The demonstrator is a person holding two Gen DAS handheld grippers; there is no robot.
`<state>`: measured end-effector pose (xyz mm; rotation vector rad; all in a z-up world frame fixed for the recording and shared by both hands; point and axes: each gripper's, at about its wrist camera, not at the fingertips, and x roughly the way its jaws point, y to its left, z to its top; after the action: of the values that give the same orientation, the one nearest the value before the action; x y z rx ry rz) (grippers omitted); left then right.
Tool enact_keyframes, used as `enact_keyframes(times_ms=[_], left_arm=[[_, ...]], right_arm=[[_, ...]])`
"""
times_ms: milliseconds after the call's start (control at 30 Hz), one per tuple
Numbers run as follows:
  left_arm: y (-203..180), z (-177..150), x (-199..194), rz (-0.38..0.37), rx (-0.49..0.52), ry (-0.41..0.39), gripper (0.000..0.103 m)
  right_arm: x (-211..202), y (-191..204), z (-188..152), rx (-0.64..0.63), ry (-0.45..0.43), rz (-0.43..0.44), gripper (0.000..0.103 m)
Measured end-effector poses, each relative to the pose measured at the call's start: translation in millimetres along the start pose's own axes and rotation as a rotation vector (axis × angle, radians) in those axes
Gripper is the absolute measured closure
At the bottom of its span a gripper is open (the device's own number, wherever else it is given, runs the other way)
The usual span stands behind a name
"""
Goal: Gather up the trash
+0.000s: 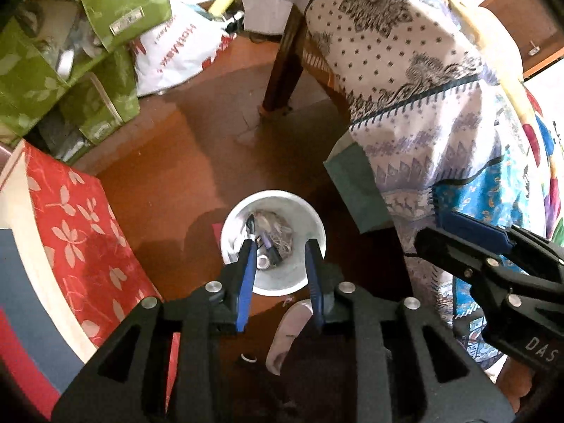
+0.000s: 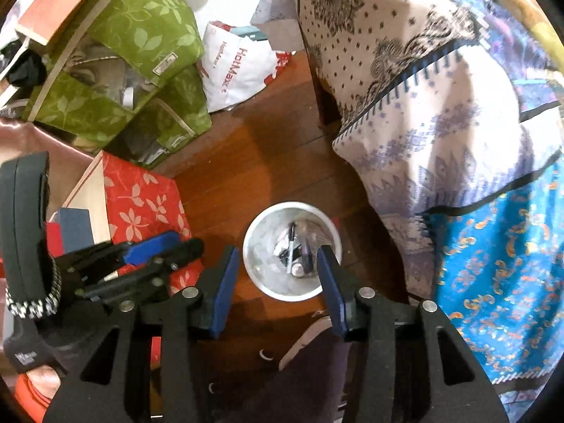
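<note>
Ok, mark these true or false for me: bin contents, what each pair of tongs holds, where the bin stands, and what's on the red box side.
1. The white bin is empty. False: it holds a pen and other small trash.
2. The left tongs are open, holding nothing. True.
3. The right tongs grip a pen. False: they are open, nothing between them.
4. The bin stands on the wooden floor. True.
5. The red floral box lies inside the bin. False: it sits beside it.

The bits lying in the white bucket [image 1: 273, 282] are too small to name — perhaps a marker [image 2: 291, 246] among them. The left gripper [image 1: 280, 246] hides part of its rim; the patterned cloth [image 1: 405, 70] runs off-frame.
</note>
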<state>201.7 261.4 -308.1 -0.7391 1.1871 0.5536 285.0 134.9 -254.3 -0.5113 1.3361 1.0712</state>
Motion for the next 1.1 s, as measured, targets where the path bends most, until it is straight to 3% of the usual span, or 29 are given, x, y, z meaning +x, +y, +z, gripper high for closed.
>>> enact_keyframes(times_ms=[233,400,633,833,1100], left_arm=[[-9.8,-14.1,-57.2,-0.004,0.047,-0.095,0.077],[-25.8,-30.0,-112.7,-0.018,0.110,-0.204,0.077],[-58.8,-61.1,-203.3,-0.146,0.210,-0.379,0.077],[-96.8,-97.5,-279.9,-0.268,0.377,-0.546,0.077],[-125.2,-156.7,-348.8,-0.418,0.563,-0.710,0.077]], right_arm=[[-51.3,7.8,-21.8,-0.043,-0.100,-0.052,0.061],[-111.0,11.4,-48.0,-0.028,-0.231,-0.070,0.061],[-212.0,22.4,-100.9,0.038,-0.486,-0.136,0.061],[-295.5,40.6,-168.6,0.130,-0.737,-0.277,0.061],[-351.2,66.2,-245.3,0.278,-0.979,-0.468,0.061]])
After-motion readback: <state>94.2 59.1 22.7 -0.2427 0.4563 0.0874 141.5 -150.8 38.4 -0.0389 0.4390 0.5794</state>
